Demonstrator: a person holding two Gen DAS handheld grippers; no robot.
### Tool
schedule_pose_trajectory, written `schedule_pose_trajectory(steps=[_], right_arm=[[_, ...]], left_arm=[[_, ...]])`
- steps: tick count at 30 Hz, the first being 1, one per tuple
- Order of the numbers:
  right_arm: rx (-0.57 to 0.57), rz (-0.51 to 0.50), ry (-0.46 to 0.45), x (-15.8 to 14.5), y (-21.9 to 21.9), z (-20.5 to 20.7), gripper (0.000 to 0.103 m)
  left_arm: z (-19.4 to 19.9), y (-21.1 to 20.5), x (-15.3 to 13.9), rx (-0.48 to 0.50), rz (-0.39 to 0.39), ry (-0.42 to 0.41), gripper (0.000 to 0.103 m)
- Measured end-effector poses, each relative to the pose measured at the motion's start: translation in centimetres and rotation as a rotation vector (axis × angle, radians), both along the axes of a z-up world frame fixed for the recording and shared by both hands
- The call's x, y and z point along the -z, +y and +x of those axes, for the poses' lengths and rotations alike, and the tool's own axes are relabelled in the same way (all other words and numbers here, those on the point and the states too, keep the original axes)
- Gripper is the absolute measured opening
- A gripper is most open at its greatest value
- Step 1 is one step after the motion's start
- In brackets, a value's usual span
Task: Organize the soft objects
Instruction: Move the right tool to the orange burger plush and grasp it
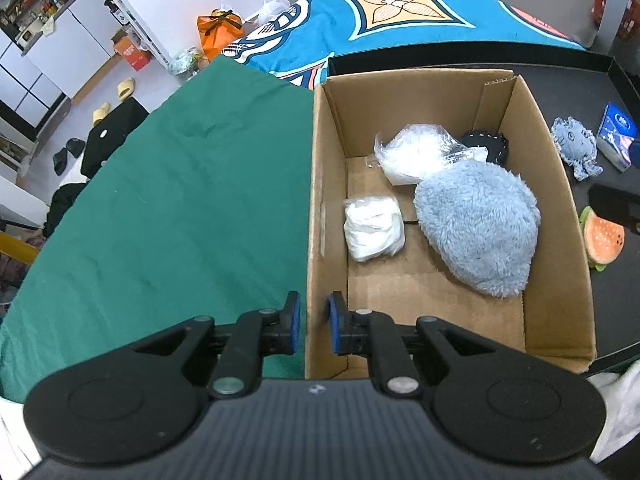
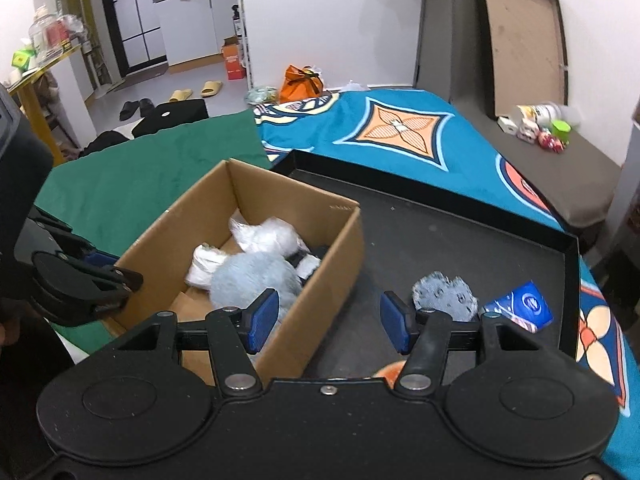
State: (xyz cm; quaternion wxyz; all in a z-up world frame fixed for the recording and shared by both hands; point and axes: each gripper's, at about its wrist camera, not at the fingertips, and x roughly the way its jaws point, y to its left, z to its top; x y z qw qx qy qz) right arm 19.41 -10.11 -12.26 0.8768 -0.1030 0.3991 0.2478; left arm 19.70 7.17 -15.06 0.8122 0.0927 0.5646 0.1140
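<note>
White walls, pale grey floor, white cabinets, yellow slippers by the doorway.

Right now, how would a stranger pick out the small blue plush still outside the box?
Start at the cardboard box on the black tray. Just beyond its right wall lies the small blue plush, beside a blue packet. Unlike the watermelon toy nearby, it is pale blue with dangling legs.

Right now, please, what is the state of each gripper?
Left gripper: open a little, astride the cardboard box wall, not clamped.
Right gripper: open wide, holding nothing.
</note>
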Motion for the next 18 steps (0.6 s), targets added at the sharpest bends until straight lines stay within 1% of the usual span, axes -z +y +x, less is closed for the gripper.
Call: schedule_pose_trajectory(steps=[3,5,11,14,16,18], right_arm=[[0.019,0.009,0.013,0.5,-1.2,0.1,0.056],[0.027,0.013,0.024,1.0,-1.9,0.1,0.057],[0.045,0.028,0.063,2.6,-3.9,0.1,0.058],[0.059,0.038,0.075,3.6,-4.7,0.1,0.062],[0.070,0.041,0.080,4.2,-5.2,0.2,0.063],[0.086,0.028,0.078,5.2,-5.6,0.1,0.064]], left_arm=[[0.1,-0.4,-0.2,-0.002,0.027,-0.006,0.021],[0.2,-0.7,-0.3,0.001,0.038,-0.010,0.029],[0.5,-2.1,-0.1,0.031,0.107,0.001,0.044],[0.6,-2.7,0.0,0.044,0.140,0.007,0.049],[0.7,-2.9,0.1,0.049,0.154,0.013,0.051],[0.9,-3.2,0.3,0.054,0.167,0.020,0.053]])
